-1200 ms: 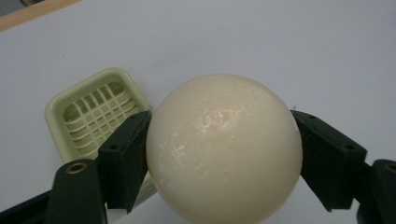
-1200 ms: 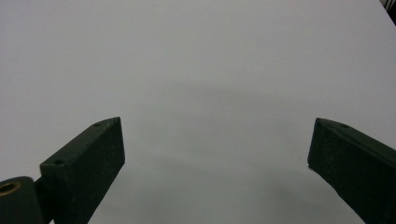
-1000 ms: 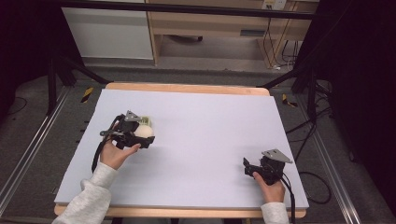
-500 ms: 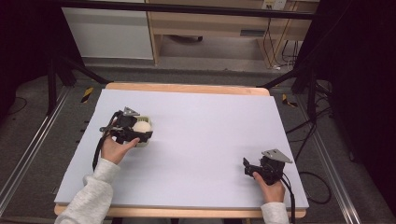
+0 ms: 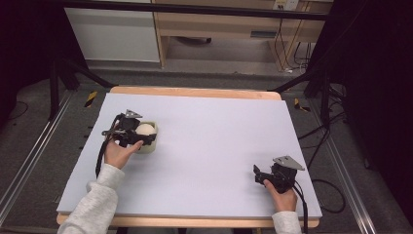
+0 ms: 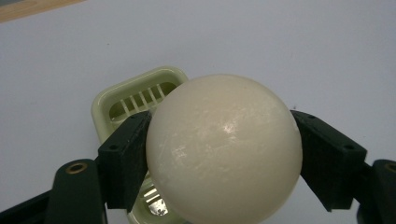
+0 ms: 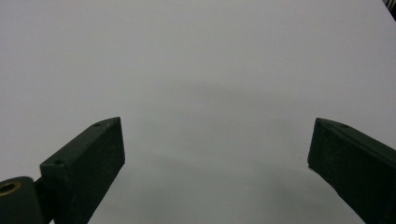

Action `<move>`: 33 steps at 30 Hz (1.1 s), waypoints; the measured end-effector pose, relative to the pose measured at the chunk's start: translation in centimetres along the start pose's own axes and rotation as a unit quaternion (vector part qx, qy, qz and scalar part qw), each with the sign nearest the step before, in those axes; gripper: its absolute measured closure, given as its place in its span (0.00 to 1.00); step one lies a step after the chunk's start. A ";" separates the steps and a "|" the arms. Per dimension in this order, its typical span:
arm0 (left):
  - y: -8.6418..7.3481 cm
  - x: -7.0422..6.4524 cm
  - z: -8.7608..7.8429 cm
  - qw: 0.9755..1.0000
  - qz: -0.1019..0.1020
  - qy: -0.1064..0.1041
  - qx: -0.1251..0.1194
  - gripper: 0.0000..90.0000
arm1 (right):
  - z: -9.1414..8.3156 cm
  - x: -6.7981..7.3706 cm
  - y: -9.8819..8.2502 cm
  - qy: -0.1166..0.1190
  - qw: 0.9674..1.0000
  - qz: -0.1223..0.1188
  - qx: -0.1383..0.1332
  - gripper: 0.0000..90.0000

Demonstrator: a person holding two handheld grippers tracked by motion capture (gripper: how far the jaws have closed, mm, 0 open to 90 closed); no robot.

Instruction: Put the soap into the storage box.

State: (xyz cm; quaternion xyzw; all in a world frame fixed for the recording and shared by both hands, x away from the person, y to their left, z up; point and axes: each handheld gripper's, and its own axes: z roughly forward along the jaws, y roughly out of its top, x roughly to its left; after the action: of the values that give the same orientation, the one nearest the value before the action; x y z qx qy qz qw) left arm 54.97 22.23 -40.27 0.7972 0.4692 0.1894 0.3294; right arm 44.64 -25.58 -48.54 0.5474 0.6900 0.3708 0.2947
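A cream ball (image 6: 224, 149) is clamped between the black jaws of my left gripper (image 6: 219, 156), which is shut on it. In the high view the ball (image 5: 144, 129) and my left gripper (image 5: 139, 135) are at the table's left, right over a pale green slotted holder (image 5: 152, 144). In the left gripper view the holder (image 6: 135, 100) lies just beneath and behind the ball; whether the ball touches it I cannot tell. At the front right of the table, my right gripper (image 5: 257, 174) rests with its jaws wide open. The right gripper view has my right gripper (image 7: 217, 158) with bare table between the fingers.
The white table top (image 5: 219, 131) has a wooden edge (image 5: 195, 91) at the far side. Metal rails and cables run on the floor on both sides. A wooden cabinet (image 5: 234, 24) stands beyond the table.
My left hand has carried the ball a little toward the far side of the table, over the green holder. The right hand has stayed still.
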 end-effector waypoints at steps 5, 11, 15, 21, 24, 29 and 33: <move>-0.1 0.4 0.3 1.000 -0.007 0.003 -0.002 0.27 | 0.0 0.0 0.0 0.000 1.000 0.000 0.001 0.05; -0.3 0.9 0.7 1.000 -0.012 0.004 -0.001 0.27 | 0.0 0.0 0.0 0.000 1.000 0.000 0.001 0.05; -0.4 1.1 0.9 1.000 -0.014 0.007 0.002 0.27 | 0.0 0.0 0.0 0.001 1.000 0.000 0.001 0.05; -0.5 1.3 1.2 1.000 -0.014 0.008 0.005 0.27 | 0.0 0.1 0.0 0.000 1.000 0.000 0.002 0.05; -0.6 1.3 1.5 1.000 -0.014 0.011 0.010 0.27 | 0.0 0.1 0.0 0.000 1.000 0.001 0.001 0.05; -0.9 1.6 2.1 1.000 -0.018 0.012 0.017 0.27 | 0.0 0.0 0.0 0.001 1.000 0.000 0.001 0.05; -1.1 1.7 2.4 0.999 -0.019 0.015 0.021 0.27 | 0.0 0.0 0.0 0.001 1.000 -0.001 0.002 0.05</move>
State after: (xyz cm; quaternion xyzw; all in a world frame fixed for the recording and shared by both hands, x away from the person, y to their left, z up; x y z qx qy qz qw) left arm 56.63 23.27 -42.73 0.7920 0.4928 0.1851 0.3091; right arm 44.67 -25.56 -48.56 0.5470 0.6912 0.3702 0.2933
